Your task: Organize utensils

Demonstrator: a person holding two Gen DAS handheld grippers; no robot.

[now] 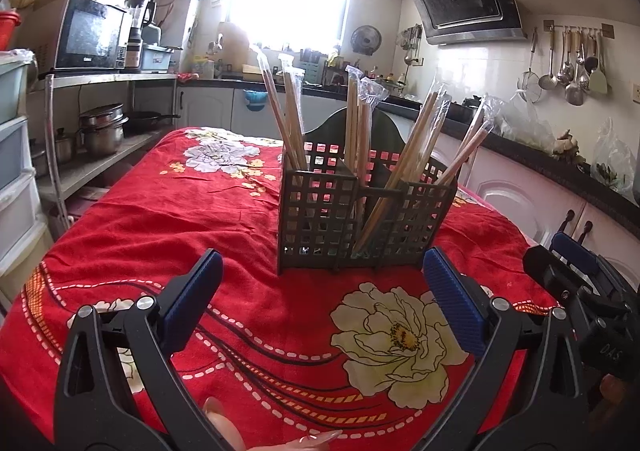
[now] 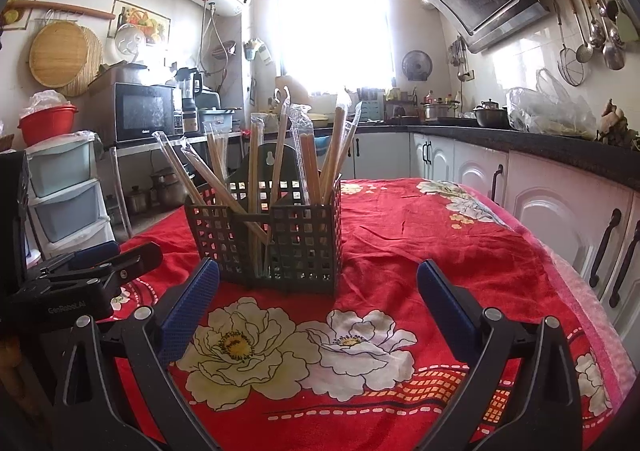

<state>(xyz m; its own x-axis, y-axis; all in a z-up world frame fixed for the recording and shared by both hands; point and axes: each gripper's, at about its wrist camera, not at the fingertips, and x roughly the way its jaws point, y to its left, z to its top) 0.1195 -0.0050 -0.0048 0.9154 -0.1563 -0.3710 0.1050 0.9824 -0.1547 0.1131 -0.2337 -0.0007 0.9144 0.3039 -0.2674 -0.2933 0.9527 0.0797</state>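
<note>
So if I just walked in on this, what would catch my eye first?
Probably the bright red flowered tablecloth over the whole table. At its middle stands a dark grid holder bristling with plastic-wrapped chopsticks. Behind it, a window blazes white.

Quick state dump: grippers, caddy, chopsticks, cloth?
Left gripper: open, empty, above the cloth.
Right gripper: open, empty.
Caddy: upright on the cloth, untouched.
Chopsticks: wrapped in plastic, standing tilted in the caddy's compartments.
Cloth: spread over the table, wrinkled.
</note>
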